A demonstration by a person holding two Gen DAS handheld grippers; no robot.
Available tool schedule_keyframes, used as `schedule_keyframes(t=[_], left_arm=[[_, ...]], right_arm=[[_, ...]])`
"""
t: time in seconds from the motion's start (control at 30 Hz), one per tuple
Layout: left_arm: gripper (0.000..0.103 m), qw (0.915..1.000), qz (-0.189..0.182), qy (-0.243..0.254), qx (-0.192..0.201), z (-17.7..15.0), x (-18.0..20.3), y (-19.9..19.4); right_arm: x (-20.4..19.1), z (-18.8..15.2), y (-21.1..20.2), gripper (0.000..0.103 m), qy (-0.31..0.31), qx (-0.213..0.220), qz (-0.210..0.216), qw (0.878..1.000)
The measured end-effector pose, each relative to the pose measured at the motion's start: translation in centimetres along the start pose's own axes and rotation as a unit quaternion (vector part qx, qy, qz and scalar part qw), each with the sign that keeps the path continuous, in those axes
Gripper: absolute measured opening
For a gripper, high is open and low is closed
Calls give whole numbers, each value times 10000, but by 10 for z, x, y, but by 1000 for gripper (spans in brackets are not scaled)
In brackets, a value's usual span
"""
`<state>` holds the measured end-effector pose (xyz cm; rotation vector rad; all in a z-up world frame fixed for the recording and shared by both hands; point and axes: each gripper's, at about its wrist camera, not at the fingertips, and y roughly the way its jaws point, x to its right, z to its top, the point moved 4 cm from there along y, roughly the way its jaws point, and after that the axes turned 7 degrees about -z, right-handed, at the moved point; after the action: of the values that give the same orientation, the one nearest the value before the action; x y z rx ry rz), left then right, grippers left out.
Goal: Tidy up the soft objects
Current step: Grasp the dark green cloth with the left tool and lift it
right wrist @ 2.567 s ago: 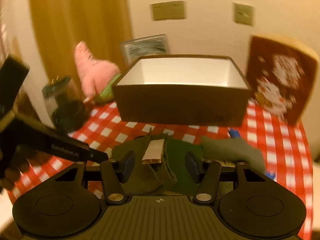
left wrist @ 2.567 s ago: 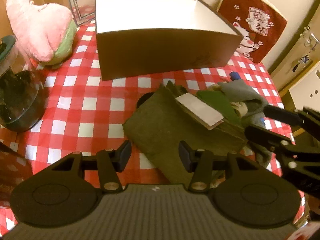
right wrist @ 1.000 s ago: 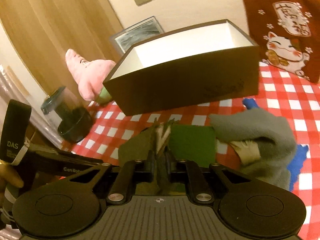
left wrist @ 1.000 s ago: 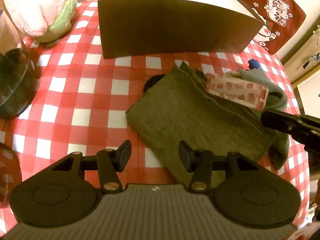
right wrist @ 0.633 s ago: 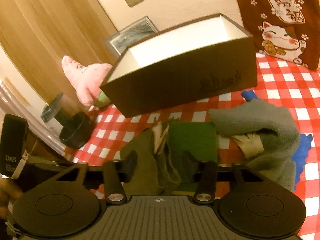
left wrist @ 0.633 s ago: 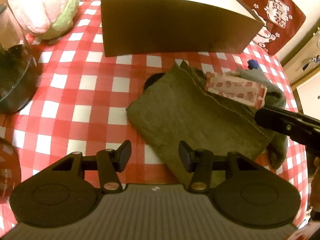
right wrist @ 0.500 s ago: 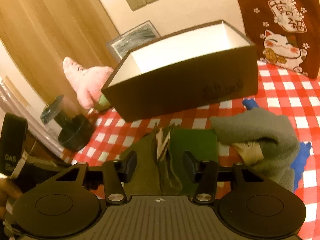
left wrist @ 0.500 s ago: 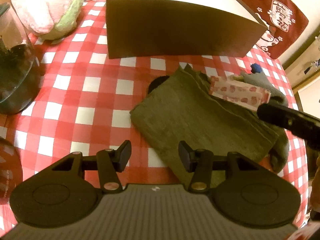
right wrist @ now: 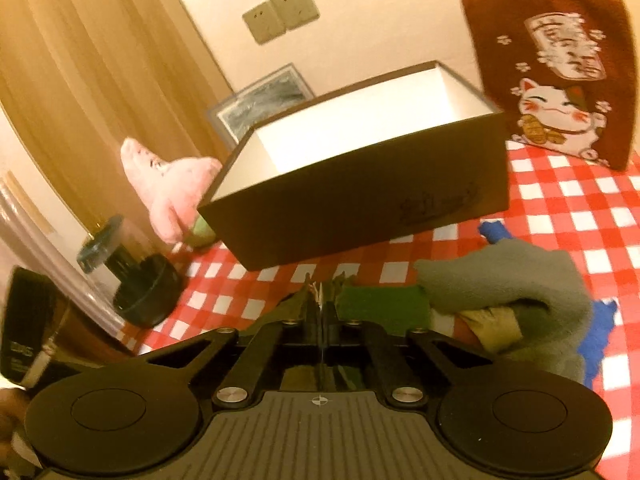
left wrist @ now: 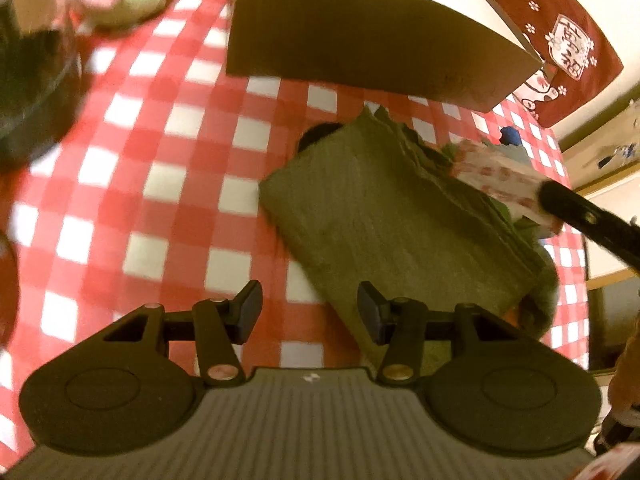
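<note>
Cloths lie heaped on the red-checked surface (left wrist: 168, 168), near the dark open box (right wrist: 360, 200): an olive folded cloth (left wrist: 384, 216) at the left of the heap, a grey fleece piece (right wrist: 504, 280) at its right. The right hand-held gripper (right wrist: 321, 314) is clamped tight on the upturned edge of the olive cloth, along with a pale patterned piece (left wrist: 496, 178). The left hand-held gripper (left wrist: 310, 312) hovers over the cloth's near corner, jaws about half apart and holding nothing. A pink plush toy (right wrist: 168, 188) sits far left of the box.
</note>
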<state>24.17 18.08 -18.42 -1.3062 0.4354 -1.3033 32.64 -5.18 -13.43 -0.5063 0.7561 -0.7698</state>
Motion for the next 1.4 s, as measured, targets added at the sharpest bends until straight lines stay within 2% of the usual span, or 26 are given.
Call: schedule_keyframes(t=[0.2, 0.4, 0.53, 0.67, 0.73, 0.77, 0.83, 0.87, 0.9, 0.97, 1.1, 1.2, 1.3, 1.4], left_arm=[[49, 9965, -547, -613, -159, -9, -8, 8], [49, 9887, -957, -1144, -175, -11, -15, 12], [49, 9745, -1406, -1727, -271, -15, -21, 19], [49, 9644, -1663, -2042, -239, -20, -26, 24], [49, 9561, -1860, -2254, -220, -21, -28, 30], [47, 9517, -1941, -2371, -217, -21, -29, 32], [37, 9463, -2078, -2472, -150, -21, -27, 32], [32, 9488, -2041, -2411, -84, -20, -26, 30], [26, 9556, -1922, -2234, -1, -18, -22, 25], [21, 9681, -1693, -1839, 190, -13, -16, 15], [20, 9782, -1500, -1330, 535, -1, -3, -6], [23, 9801, -1566, -1031, 656, 5, 7, -10], [25, 9770, -1701, -1221, 404, 4, 6, 5], [23, 9789, -1562, -1294, 254, 4, 9, 23]], right_arm=[[8, -16, -28, 0, 249, 55, 46, 9997], [14, -32, -27, 0, 281, -89, -154, 9994], [17, -37, -25, 0, 254, -162, -259, 9992], [20, -39, -24, 0, 293, -194, -293, 9990], [20, -40, -23, 0, 233, -212, -318, 9990], [20, -41, -23, 0, 229, -224, -323, 9990], [20, -41, -22, 0, 246, -249, -337, 9988], [21, -42, -22, 0, 261, -263, -341, 9987], [21, -42, -22, 0, 257, -269, -345, 9987], [21, -42, -23, 0, 227, -278, -355, 9987], [19, -43, -22, 0, 165, -301, -344, 9988], [17, -43, -21, 0, 147, -318, -326, 9989], [18, -44, -19, 0, 180, -347, -339, 9987], [21, -44, -18, 0, 247, -377, -332, 9984]])
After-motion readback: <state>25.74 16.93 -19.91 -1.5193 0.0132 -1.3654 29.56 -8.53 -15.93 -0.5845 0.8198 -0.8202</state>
